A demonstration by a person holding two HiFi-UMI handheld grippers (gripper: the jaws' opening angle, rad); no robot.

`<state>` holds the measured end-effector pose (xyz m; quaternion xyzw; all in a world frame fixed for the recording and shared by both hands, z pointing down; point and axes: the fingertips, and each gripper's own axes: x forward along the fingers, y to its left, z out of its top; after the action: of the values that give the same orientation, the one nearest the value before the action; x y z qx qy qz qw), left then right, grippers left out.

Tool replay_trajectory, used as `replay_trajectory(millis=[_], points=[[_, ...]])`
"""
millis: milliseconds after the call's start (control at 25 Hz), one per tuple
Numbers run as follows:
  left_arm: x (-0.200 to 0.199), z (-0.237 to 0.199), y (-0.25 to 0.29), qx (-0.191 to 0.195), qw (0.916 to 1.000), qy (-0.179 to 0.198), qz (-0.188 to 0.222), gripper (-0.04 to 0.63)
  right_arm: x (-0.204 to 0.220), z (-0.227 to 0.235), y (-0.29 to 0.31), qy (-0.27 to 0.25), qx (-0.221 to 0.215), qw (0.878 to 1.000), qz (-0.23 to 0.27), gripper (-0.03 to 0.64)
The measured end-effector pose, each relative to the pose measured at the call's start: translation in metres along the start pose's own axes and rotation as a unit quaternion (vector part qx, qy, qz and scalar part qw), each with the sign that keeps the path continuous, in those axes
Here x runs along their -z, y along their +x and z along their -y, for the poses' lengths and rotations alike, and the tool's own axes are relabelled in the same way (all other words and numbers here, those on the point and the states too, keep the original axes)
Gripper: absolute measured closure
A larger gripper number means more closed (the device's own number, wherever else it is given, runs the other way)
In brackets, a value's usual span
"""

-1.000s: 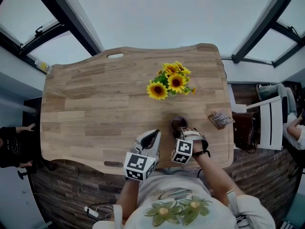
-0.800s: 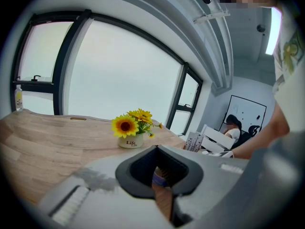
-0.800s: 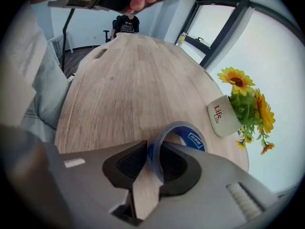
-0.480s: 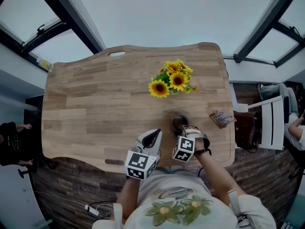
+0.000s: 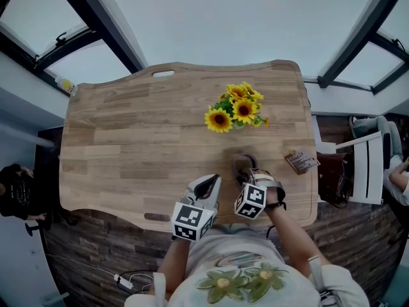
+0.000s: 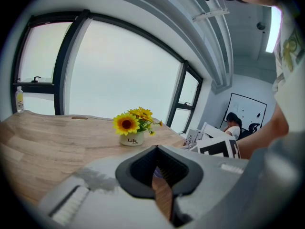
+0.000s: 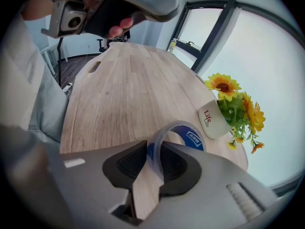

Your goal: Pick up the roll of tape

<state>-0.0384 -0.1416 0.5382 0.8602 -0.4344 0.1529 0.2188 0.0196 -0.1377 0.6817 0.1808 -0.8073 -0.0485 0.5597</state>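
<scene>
Change since earlier: hardly anything had moved. In the head view the whole table (image 5: 128,139) sat slightly further right and lower in the frame than a second before. Both grippers kept the same places relative to it.
Right gripper: the right gripper (image 7: 155,144) was closed on the roll of tape (image 7: 193,136). One jaw was inside the ring and the other outside, with the near wall of the roll pinched between the pads.
Left gripper: the left gripper (image 6: 155,149) had its jaws together with nothing between them. It hovered over the near edge of the table.
Roll's place: the roll was on the near right part of the table. It lay at about 6 o'clock from the sunflower pot (image 7: 212,119) and well apart from it.
Key relation: the roll lay at 12 o'clock from the right hand, right at the jaw tips. The left gripper sat off at about 8 o'clock from the roll, so the right one was the nearer.
Axis: the ring's hole ran roughly along the steeply downward jaws.
Lift state: whether the roll had left the wood could not be told.
Judgement: the grasp looked made, and a straight lift seemed to be what remained.
</scene>
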Motion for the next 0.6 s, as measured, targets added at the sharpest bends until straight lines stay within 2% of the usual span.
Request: replay_trajectory(millis=[600], points=[[-0.006, 0.003, -0.005, -0.003, 0.9999, 0.005, 0.014, 0.591, -0.024, 0.018, -0.038, 0.006, 0.032, 0.999, 0.041, 0.531]])
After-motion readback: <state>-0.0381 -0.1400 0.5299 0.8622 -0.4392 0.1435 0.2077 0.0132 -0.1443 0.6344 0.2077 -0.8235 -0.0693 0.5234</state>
